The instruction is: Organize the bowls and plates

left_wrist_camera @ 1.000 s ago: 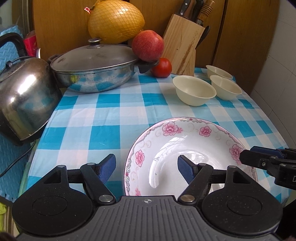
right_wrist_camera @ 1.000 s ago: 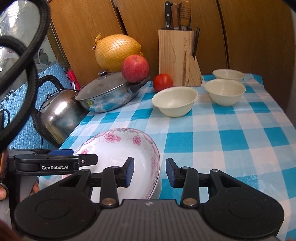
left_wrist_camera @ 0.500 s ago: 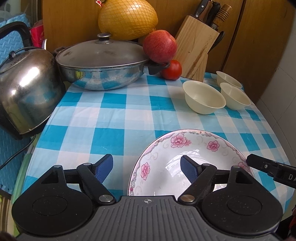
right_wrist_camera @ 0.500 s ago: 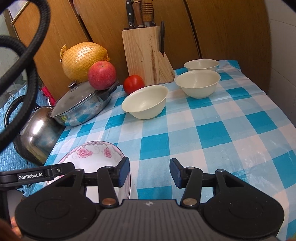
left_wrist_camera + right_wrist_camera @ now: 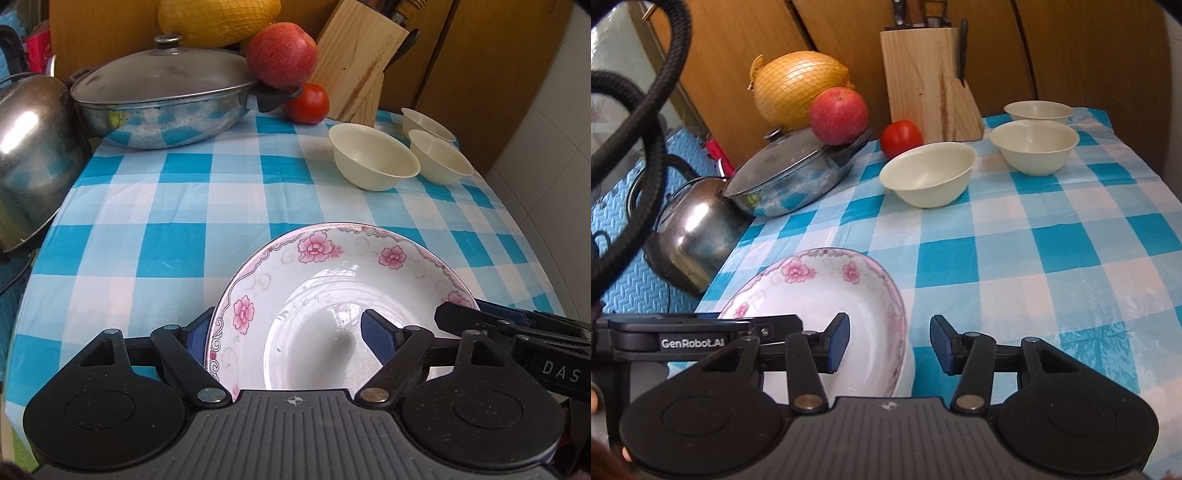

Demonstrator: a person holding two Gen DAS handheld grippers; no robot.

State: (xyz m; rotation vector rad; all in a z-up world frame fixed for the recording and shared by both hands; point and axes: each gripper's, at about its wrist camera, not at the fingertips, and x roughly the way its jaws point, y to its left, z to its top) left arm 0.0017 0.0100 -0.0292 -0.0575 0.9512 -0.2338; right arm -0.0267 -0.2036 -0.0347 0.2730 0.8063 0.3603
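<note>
Left wrist view: left gripper [image 5: 282, 334] straddles the near-left rim of the flowered plate [image 5: 332, 295], jaws wide, one finger outside the rim, one over the well; pads not pressing. Three cream bowls [image 5: 375, 157] sit apart at the far right, unstacked.

Right wrist view: right gripper [image 5: 889, 341] part open around the plate's right rim, gripping nothing. Plate rests at the table's near edge. Judgement: sorting barely begun.

On the blue-and-white checked tablecloth [image 5: 177, 206] stand three plain cream bowls [image 5: 375, 157] [image 5: 439, 157] [image 5: 426, 119], one pink-flowered white plate [image 5: 332, 280], one lidded steel pan [image 5: 162, 99], one steel kettle [image 5: 29, 155], one red apple [image 5: 282, 53], one tomato [image 5: 308, 103], one netted yellow pomelo [image 5: 218, 16] and one wooden knife block [image 5: 354, 62].
</note>
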